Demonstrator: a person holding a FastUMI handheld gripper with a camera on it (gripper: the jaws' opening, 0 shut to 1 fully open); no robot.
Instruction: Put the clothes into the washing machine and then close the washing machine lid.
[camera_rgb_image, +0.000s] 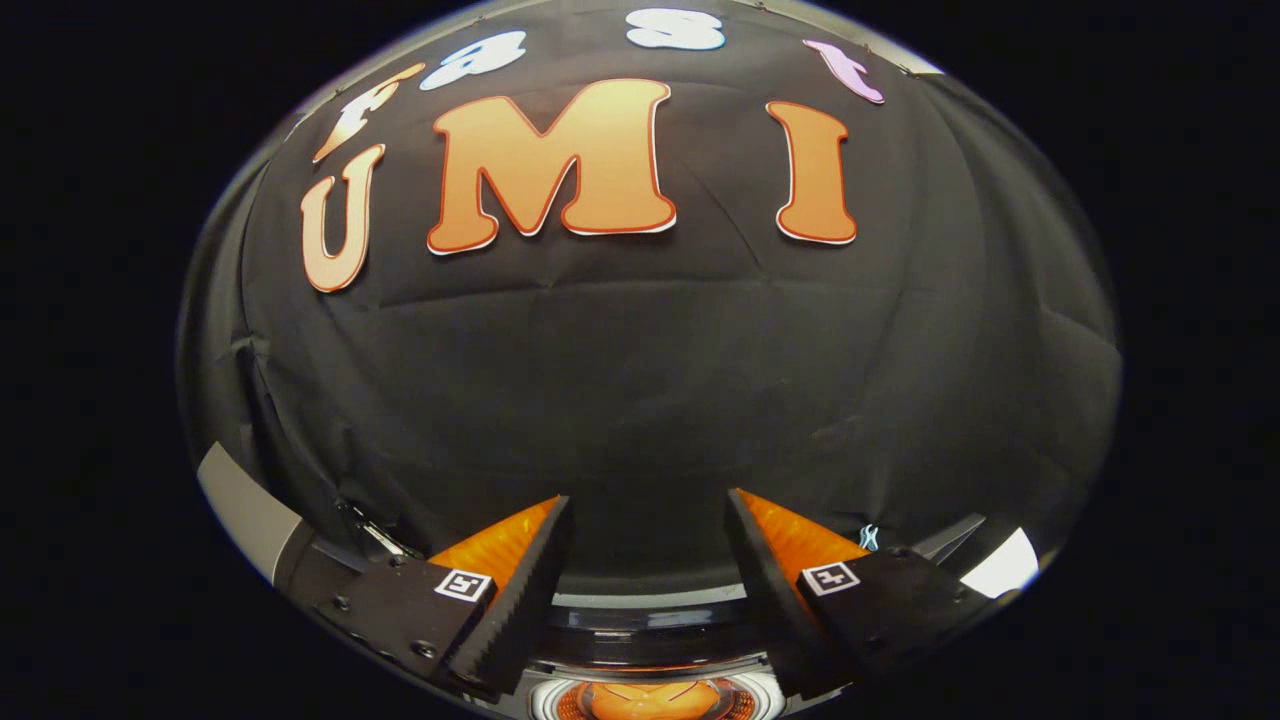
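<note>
Right now we hold the gripper (648, 510) level, with its two fingers (520, 590) spread well apart and nothing between them. Low down between the fingers, just ahead of them, we see the top of the washing machine (650, 640): a dark curved rim with a pale strip along its far edge. Nearer to us than that rim sits a round opening ringed in white (655, 700), and something orange shows inside it; we cannot tell whether that is clothing or part of the machine. We cannot tell either how the lid stands. Beyond the washing machine hangs the wall of black cloth (650, 380), creased in broad folds. To either side of the washing machine, behind the fingers, pale grey panels (245, 510) meet the foot of the cloth.
</note>
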